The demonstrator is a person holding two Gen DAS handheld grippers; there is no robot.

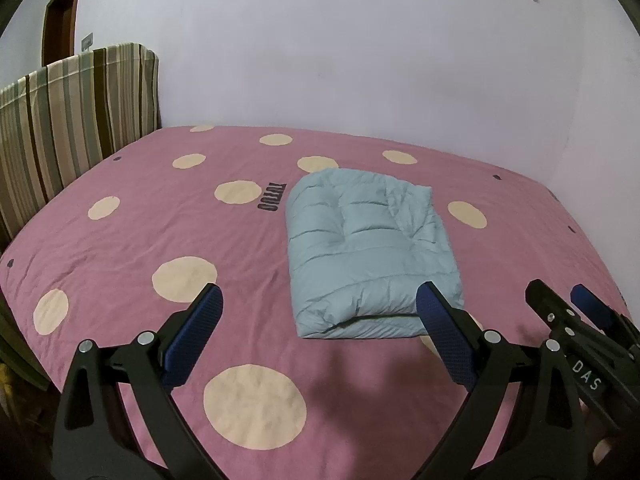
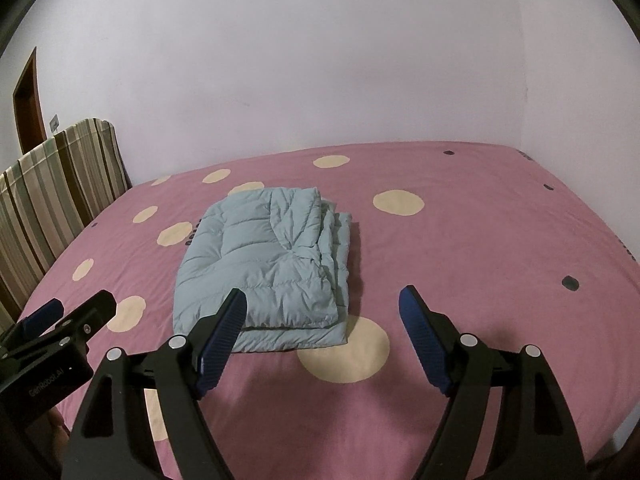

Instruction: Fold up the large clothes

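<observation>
On the pink spotted bedcover (image 1: pixel 120 248), toward twelve o'clock of both grippers: a light-blue quilted jacket (image 1: pixel 364 252), folded into a thick rectangle, lying flat, layered edges at its three o'clock side; left gripper (image 1: pixel 320 312) spread wide, nothing between its blue pads (image 1: pixel 200 328), clear of the jacket's near edge; right gripper (image 2: pixel 324 312) likewise released and empty, just short of the jacket; striped headboard cover (image 1: pixel 68 116) at ten o'clock, against the pale wall (image 1: pixel 360 48).
</observation>
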